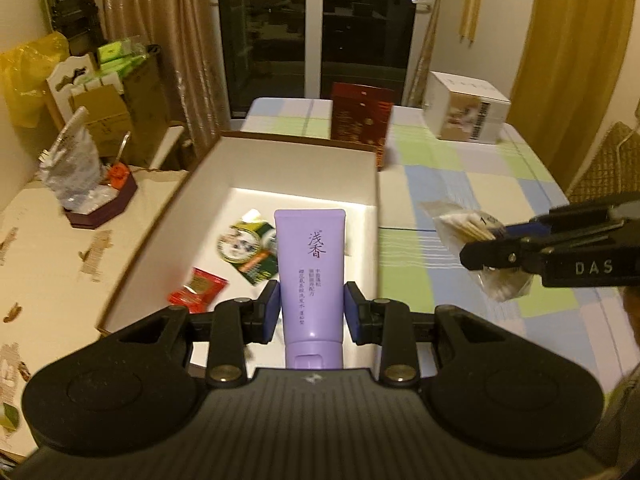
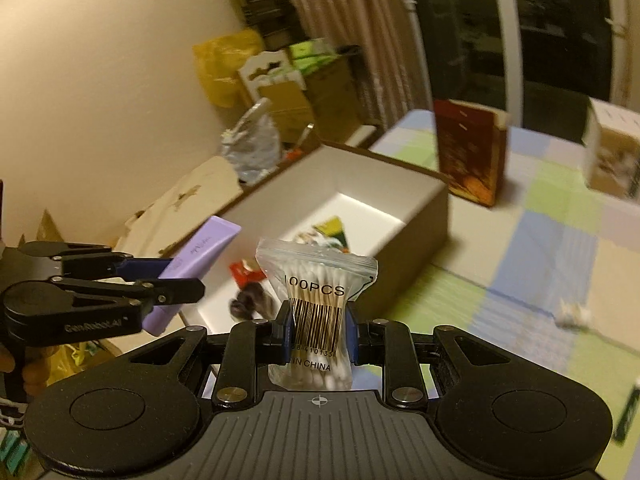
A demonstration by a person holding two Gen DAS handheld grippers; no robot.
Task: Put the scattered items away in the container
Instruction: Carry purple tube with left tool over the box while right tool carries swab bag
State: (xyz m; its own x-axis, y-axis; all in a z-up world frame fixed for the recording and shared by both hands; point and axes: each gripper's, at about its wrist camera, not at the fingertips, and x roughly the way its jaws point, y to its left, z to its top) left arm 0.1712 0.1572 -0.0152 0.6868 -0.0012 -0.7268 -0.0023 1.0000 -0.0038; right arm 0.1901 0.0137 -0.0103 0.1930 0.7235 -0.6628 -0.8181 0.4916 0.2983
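Left gripper (image 1: 311,312) clamps a purple tube (image 1: 310,276) between its blue pads, cap end toward the camera, flat crimped end pointing forward. The tube hangs over the near part of the open box (image 1: 200,184), above its white floor. In the right wrist view the same tube (image 2: 192,268) shows tilted, held in the left gripper (image 2: 176,280) beside the box's near-left corner.

Right gripper (image 2: 318,330) is closed on a clear bag of cotton swabs (image 2: 318,296), squeezing it at the barcode so it pinches into a waist; print reads "100PCS". From the left wrist view the right gripper (image 1: 476,246) comes in from the right with the swab bag (image 1: 472,228) over the counter (image 1: 460,160), just right of the box's right wall, not yet inside.

Inside the box: a red sachet (image 1: 198,290) near the front left, a green-and-white packet (image 1: 248,246) just behind it, partly hidden by the tube. The right wrist view also shows a dark blurred lump (image 2: 250,304) in the box near the front; cannot tell what it is.

The counter has a checked cloth of green, blue and cream. A small white crumpled scrap (image 2: 574,314) lies on it well right of the box. Behind the box stands a dark red carton (image 1: 360,118), upright, close to the box's far right corner. Further right at the back sits a white carton (image 1: 464,108). Left of the counter is clutter: a plastic bag (image 1: 74,164) in a dark tray, cardboard boxes, a yellow bag (image 1: 28,76). Dark glass doors (image 1: 316,28) at the far end.
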